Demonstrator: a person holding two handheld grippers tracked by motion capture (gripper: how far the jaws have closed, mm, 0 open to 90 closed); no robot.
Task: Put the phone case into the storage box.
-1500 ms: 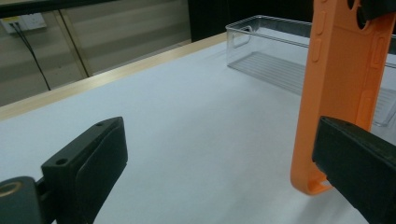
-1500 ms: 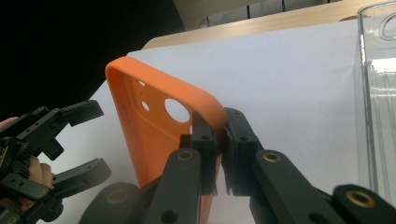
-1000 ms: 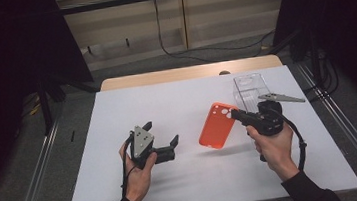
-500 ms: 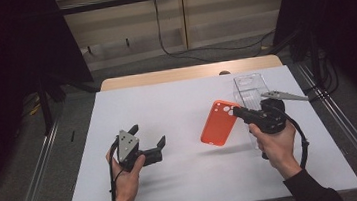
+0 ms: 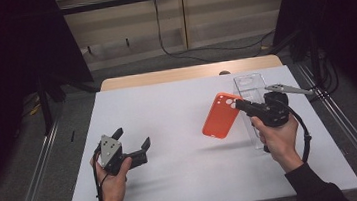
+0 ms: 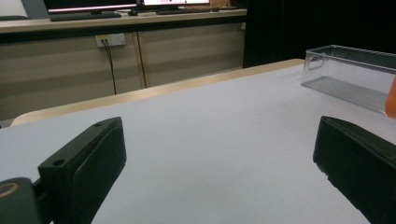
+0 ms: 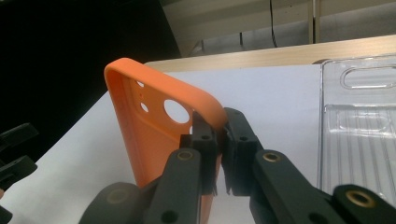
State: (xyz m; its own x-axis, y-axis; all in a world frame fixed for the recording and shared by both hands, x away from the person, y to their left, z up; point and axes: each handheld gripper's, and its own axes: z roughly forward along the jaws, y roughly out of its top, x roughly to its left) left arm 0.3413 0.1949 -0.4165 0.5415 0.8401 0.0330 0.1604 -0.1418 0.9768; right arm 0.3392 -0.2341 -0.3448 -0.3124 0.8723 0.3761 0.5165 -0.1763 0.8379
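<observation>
2 black jaws of the right gripper (image 5: 240,105) are pinched tight on the rim of an orange phone case (image 5: 221,115), at the corner beside its camera cut-outs. In the right gripper view (image 7: 220,135) the pads press the case's edge from both sides, and the hollow inner face of the orange phone case (image 7: 154,135) with its round holes is turned toward the camera. Seen from the high view, the case hangs in the air above the white table (image 5: 179,130), left of the gripper and apart from the surface, with a shadow below it. Its long axis runs on a diagonal: the camera end lies up and to the right, at the jaws, and the plain end points down and to the left, toward the person's side of the table. The right hand (image 5: 277,138) holds the gripper body from below, the jaws aimed to the left.

Just behind and to the right of the case, a clear plastic tray (image 5: 249,85) lies on the table with its long side running away from the person; the right gripper view shows the clear plastic tray (image 7: 359,140) flat beside the jaws.

Well apart, near the table's left front, the left gripper (image 5: 133,141) rests low in the left hand (image 5: 112,180), its 2 jaws spread wide with nothing between them.
</observation>
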